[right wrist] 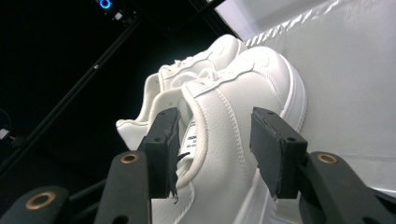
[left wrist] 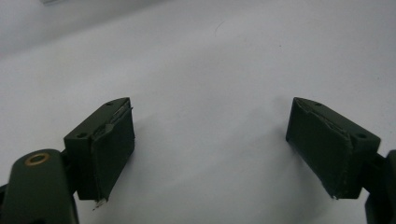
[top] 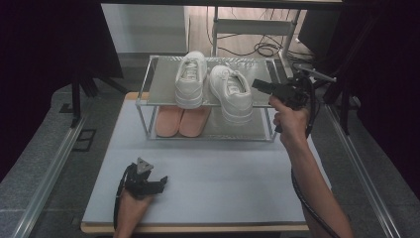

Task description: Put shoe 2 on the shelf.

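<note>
Ahead of the right tool [right wrist: 215, 154], on the upper tier of the shoe rack [top: 148, 91], stand two white sneakers side by side. The right sneaker [top: 230, 89] lies nearest the tool; in the right gripper view its heel collar sits between the two jaws, with the left sneaker [right wrist: 196, 65] beyond it. The jaws stand partly apart and neither pad presses on the leather, so nothing is gripped. In the high view the right tool [top: 262, 85] hovers just beside the sneaker's heel end, at the rack's right side.

The left tool [top: 157, 184] rests low on the counter [top: 223, 173], well apart from the rack, with its jaws wide apart and nothing between them. Below the white pair, a pair of pink insoles or flat shoes [top: 181, 121] lies on the lower tier.

The step in hand appears to be a release of the right sneaker on the upper tier, or a re-grip of it; the frames do not settle which.

Procedure for a clean result:
- Keep the jaws apart until both pads are clear of the collar on either side.
- Draw the tool straight back along its own axis; a sideways sweep may catch the collar and swing the sneaker.
- Check that the sole lies flat on the tier and that the toe does not overhang the front rail.
- If a re-grip is intended, centre the collar wall between the pads before closing.
</note>
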The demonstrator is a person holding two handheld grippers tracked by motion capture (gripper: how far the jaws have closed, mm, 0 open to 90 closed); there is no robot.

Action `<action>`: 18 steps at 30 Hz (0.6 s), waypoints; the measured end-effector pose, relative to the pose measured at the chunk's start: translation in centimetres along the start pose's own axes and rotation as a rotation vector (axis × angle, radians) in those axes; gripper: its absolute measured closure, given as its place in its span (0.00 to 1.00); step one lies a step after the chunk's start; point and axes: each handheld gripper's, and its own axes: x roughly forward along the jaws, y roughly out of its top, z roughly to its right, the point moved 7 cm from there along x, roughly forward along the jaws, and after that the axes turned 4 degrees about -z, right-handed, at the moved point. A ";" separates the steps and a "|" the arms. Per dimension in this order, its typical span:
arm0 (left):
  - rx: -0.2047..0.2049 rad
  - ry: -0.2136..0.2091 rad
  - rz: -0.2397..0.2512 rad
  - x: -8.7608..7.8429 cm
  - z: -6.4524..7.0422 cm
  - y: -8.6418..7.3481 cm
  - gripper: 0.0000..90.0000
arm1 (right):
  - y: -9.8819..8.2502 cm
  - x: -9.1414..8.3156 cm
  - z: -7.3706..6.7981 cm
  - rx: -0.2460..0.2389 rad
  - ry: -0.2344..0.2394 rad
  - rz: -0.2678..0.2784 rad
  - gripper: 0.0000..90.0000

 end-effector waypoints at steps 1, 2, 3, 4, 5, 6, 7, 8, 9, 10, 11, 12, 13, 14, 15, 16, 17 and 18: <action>0.000 0.000 0.000 0.0 0.0 0.0 0.17 | 0.0 -0.4 -0.1 -0.011 0.006 -0.004 0.59; 0.000 0.000 0.000 0.0 0.0 0.0 0.17 | -0.1 -0.7 -0.1 -0.023 0.008 -0.003 0.59; -0.001 -0.001 0.000 0.0 0.0 0.0 0.17 | -0.2 -1.0 -0.1 -0.039 0.006 -0.003 0.58; 0.000 0.000 0.000 0.0 0.0 0.0 0.17 | -0.5 -1.3 -0.1 -0.057 0.001 -0.005 0.58; 0.000 0.000 0.000 0.0 0.0 0.0 0.17 | -0.8 -1.6 0.0 -0.077 0.000 -0.006 0.58; 0.002 0.001 -0.001 0.0 0.0 0.0 0.17 | -1.2 -1.8 0.0 -0.097 -0.001 -0.009 0.58; 0.003 0.002 -0.001 0.0 0.0 0.0 0.17 | -1.7 -1.9 0.2 -0.122 -0.009 -0.015 0.58; 0.007 0.002 -0.005 -0.1 0.0 0.0 0.17 | -2.1 -2.1 0.4 -0.144 -0.021 -0.023 0.60; 0.007 0.002 -0.004 -0.1 0.0 0.0 0.17 | -2.6 -2.3 0.6 -0.155 -0.028 -0.026 0.62; 0.007 0.002 -0.004 -0.1 0.0 0.0 0.17 | -3.1 -2.5 0.7 -0.157 -0.023 -0.024 0.63; 0.008 0.003 -0.004 -0.1 0.0 0.0 0.17 | -3.5 -2.6 0.8 -0.157 -0.012 -0.022 0.64; 0.008 0.002 -0.002 -0.1 0.0 0.0 0.17 | -4.0 -2.7 1.0 -0.157 -0.007 -0.031 0.66; 0.008 0.002 -0.002 0.0 0.0 0.0 0.17 | -4.4 -2.8 1.1 -0.154 0.002 -0.033 0.70; 0.008 0.002 -0.002 0.0 0.0 0.0 0.17 | -4.8 -2.9 1.2 -0.155 0.018 -0.034 0.73; 0.008 0.002 -0.002 0.0 0.0 0.0 0.17 | -5.3 -3.0 1.3 -0.159 0.028 -0.035 0.77; 0.008 0.003 -0.002 0.0 0.0 0.0 0.17 | -5.7 -3.0 1.4 -0.155 0.040 -0.042 0.82; 0.009 0.004 -0.001 0.0 0.0 0.0 0.17 | -6.2 -3.0 1.5 -0.158 0.050 -0.046 0.84; 0.009 0.004 -0.001 0.0 0.0 0.0 0.17 | -6.7 -3.0 1.5 -0.163 0.058 -0.048 0.88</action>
